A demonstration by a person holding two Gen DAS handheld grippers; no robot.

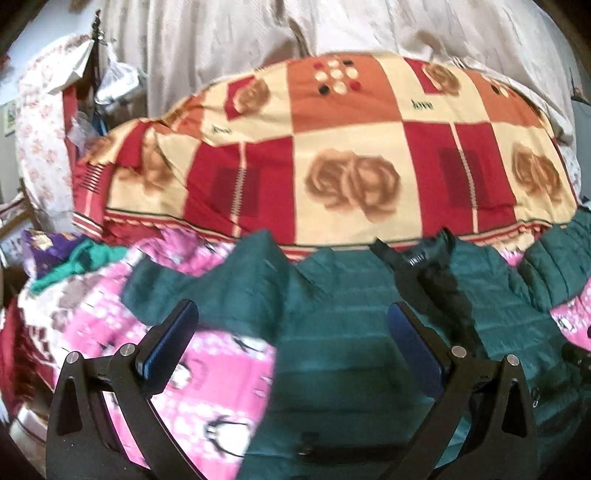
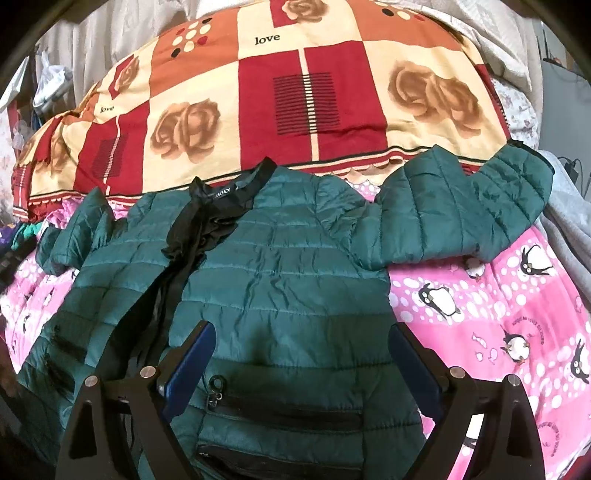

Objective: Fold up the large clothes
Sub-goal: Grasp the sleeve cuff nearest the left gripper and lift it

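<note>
A dark green quilted puffer jacket [image 2: 280,280] lies front up on a pink penguin blanket [image 2: 491,317], front partly open with black lining and collar [image 2: 207,206] showing. Its right sleeve [image 2: 461,206] spreads toward the upper right. My right gripper [image 2: 299,354] is open and empty, hovering over the jacket's lower front near a zipped pocket [image 2: 280,410]. In the left wrist view the jacket [image 1: 354,325] fills the lower middle, and my left gripper [image 1: 291,332] is open and empty over its left side, its left finger [image 1: 173,339] above the blanket [image 1: 207,376].
A red, orange and cream rose-patterned quilt [image 2: 295,92] lies folded behind the jacket; it also shows in the left wrist view [image 1: 332,155]. Pale curtains [image 1: 258,33] hang at the back. Purple and green clothes [image 1: 62,254] lie at the left. A grey garment [image 2: 569,221] lies at the right edge.
</note>
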